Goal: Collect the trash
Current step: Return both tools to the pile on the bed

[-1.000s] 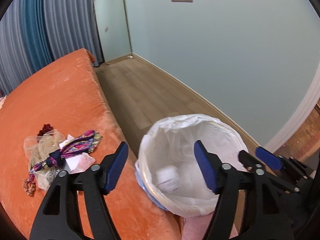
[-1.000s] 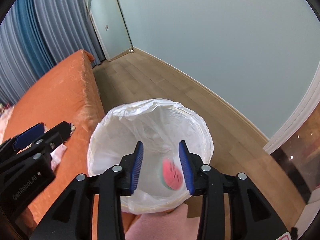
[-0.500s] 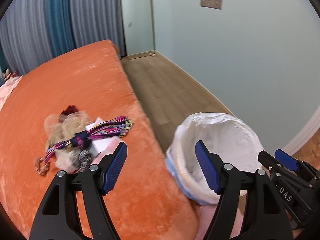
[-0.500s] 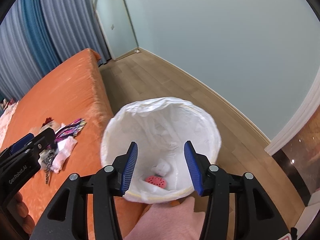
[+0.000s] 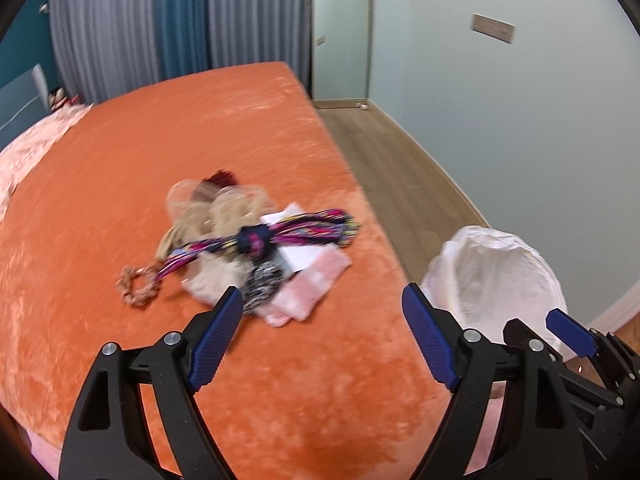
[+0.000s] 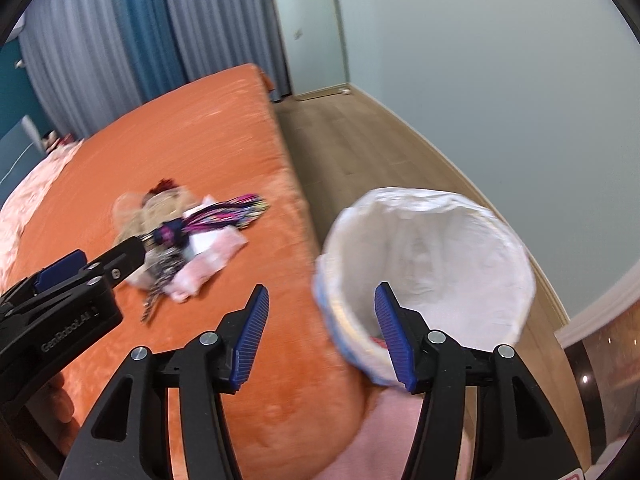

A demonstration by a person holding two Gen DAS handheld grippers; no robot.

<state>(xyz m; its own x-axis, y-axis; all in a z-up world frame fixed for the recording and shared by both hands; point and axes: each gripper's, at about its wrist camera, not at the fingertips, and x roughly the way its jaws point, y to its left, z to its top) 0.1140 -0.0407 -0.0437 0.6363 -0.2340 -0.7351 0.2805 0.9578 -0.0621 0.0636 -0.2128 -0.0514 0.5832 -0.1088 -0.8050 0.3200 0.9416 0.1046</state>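
Observation:
A pile of trash [image 5: 248, 248] lies on the orange bed [image 5: 160, 140]: a multicoloured cord bundle [image 5: 280, 236], a pink wrapper [image 5: 308, 288], beige crumpled plastic and a scrunchie [image 5: 138, 286]. The pile also shows in the right wrist view [image 6: 188, 232]. A bin with a white liner [image 5: 496, 272] stands on the floor beside the bed, also in the right wrist view [image 6: 432, 256], with something red at its bottom. My left gripper [image 5: 322, 320] is open and empty, just short of the pile. My right gripper [image 6: 320, 316] is open and empty, over the bed edge and the bin's near rim.
Wooden floor [image 5: 392, 168] runs between the bed and the pale green wall [image 5: 520, 120]. Curtains [image 5: 160, 20] and a door [image 5: 340, 32] stand at the far end. Pink bedding [image 5: 24, 148] lies at the bed's left side.
Both grippers have swung left, away from the bin toward the pile on the bed. The watermelon-patterned item dropped from the right gripper into the bin. The left gripper is closer to the pile.

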